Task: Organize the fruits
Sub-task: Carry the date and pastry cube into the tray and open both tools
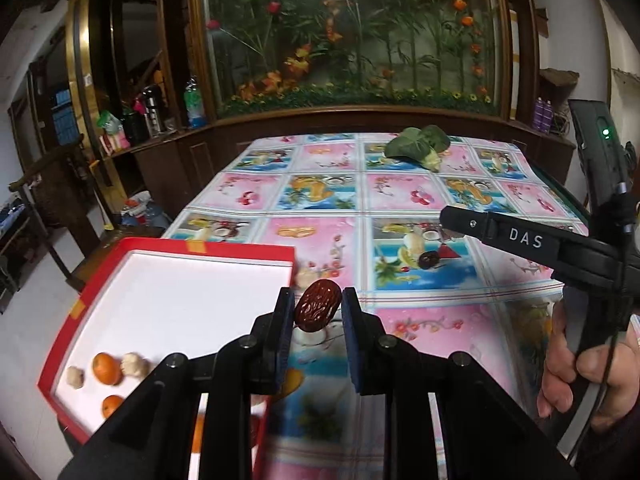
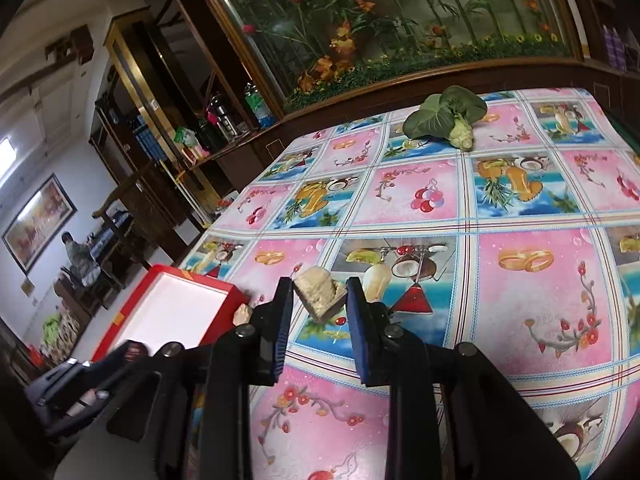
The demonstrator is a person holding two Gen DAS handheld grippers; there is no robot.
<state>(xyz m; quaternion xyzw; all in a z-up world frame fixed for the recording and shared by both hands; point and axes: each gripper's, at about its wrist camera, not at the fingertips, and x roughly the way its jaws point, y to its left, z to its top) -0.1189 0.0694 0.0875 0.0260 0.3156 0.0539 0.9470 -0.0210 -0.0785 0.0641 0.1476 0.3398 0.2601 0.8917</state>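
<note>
1. Red-brown wrinkled date (image 1: 318, 309) is clamped in the left claw (image 1: 317, 312), lifted above the desk (image 1: 420, 320) beside the red box (image 1: 168, 246).
2. Right claw (image 2: 319, 300) grips a pale chunky piece (image 2: 320, 292) over the desk.
3. Two oranges (image 1: 107, 368) and pale pieces lie in the box.
</note>
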